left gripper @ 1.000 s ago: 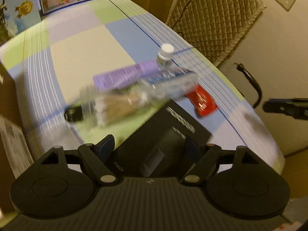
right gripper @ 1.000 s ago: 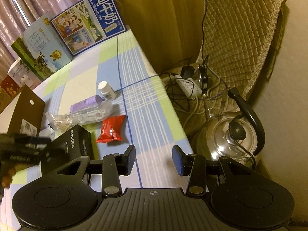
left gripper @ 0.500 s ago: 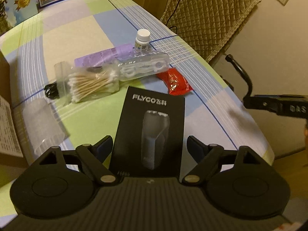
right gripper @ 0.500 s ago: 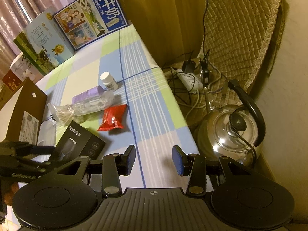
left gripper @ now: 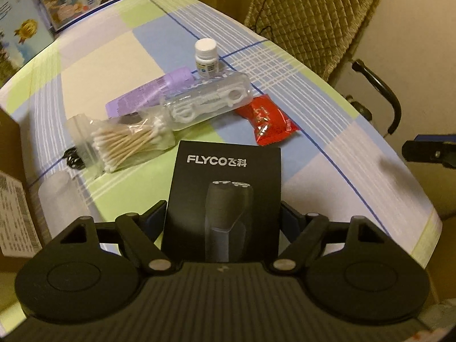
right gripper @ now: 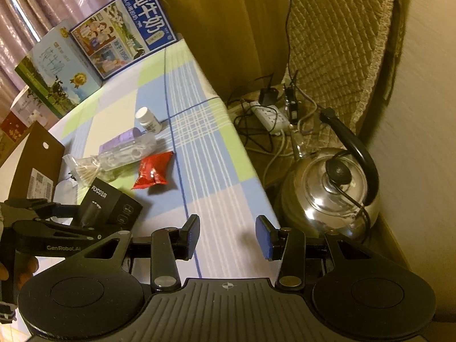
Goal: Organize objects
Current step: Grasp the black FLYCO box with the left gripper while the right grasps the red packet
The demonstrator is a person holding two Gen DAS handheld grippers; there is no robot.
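A black shaver box (left gripper: 225, 199) printed with "FLYCO" is seen lying on the checked desk (left gripper: 108, 54), its near end set between the two blue pads of the left hand-held gripper (left gripper: 223, 222). The jaws of that gripper are closing around the box; whether the pads already press on its sides cannot be told, as the box hides the inner faces.

Beyond the box, a clear bag of cotton swabs (left gripper: 128, 142) is laid beside a clear plastic case (left gripper: 208, 99), which is laid against a purple tube (left gripper: 148, 97). A small white pill bottle (left gripper: 205, 57) is stood upright just behind them, and a red packet (left gripper: 268, 119) is placed to their right. A brown cardboard box (left gripper: 11, 176) is found at the left edge of the desk.

The right hand-held gripper (right gripper: 228, 238) is held over the near right part of the desk with its jaws partly open and nothing between them. In the right wrist view, two milk cartons (right gripper: 122, 31) are propped at the far end of the desk, and a steel kettle (right gripper: 327, 188) and a power strip (right gripper: 270, 116) are seen on the floor to the right.
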